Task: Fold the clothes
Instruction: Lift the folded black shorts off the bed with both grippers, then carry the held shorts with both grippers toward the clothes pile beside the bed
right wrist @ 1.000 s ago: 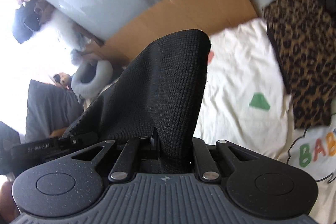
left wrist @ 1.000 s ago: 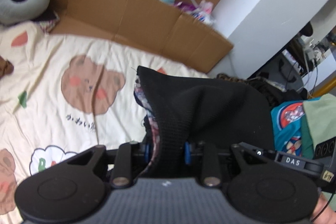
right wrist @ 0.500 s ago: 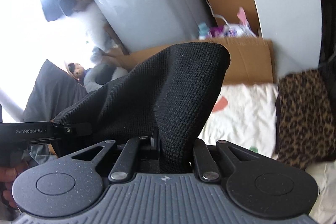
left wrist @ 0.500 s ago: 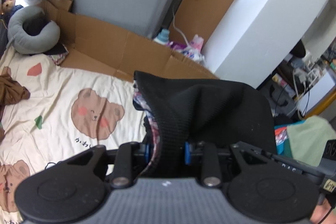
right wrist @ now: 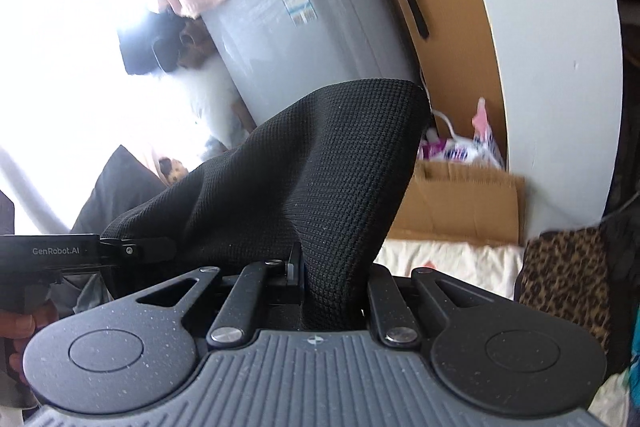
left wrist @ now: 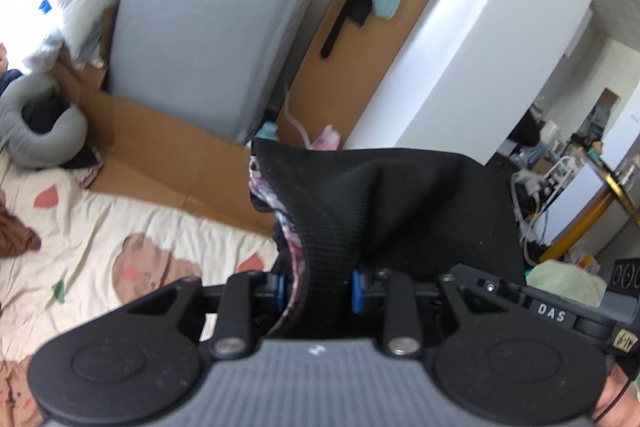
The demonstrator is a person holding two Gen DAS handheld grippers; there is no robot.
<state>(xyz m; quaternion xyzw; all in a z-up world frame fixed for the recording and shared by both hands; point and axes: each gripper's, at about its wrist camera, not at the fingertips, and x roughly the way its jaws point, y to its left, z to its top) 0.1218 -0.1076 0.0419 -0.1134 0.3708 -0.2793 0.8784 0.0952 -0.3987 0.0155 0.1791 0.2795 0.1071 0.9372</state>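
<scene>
Two hand-held grippers carry one black knit garment (left wrist: 400, 211) between them, clear of the bed sheet (left wrist: 120, 227) below. We see the left hand-held gripper (left wrist: 318, 287) partly closed, its blue pads pinching a thick ribbed edge together with a patterned inner layer. The right hand-held gripper (right wrist: 332, 291) is nearly fully closed on a thinner fold of the same black knit garment (right wrist: 312, 167), whose cloth runs across to the other tool at the left of that view. We judge the task to be at an early stage: the piece is gripped at two points and held up, but no fold is visible in it. Spreading it flat on the bear-print sheet and making each fold appear to remain. A leopard-print cloth (right wrist: 564, 287) lies on the bed to the right, apparently unfolded.
</scene>
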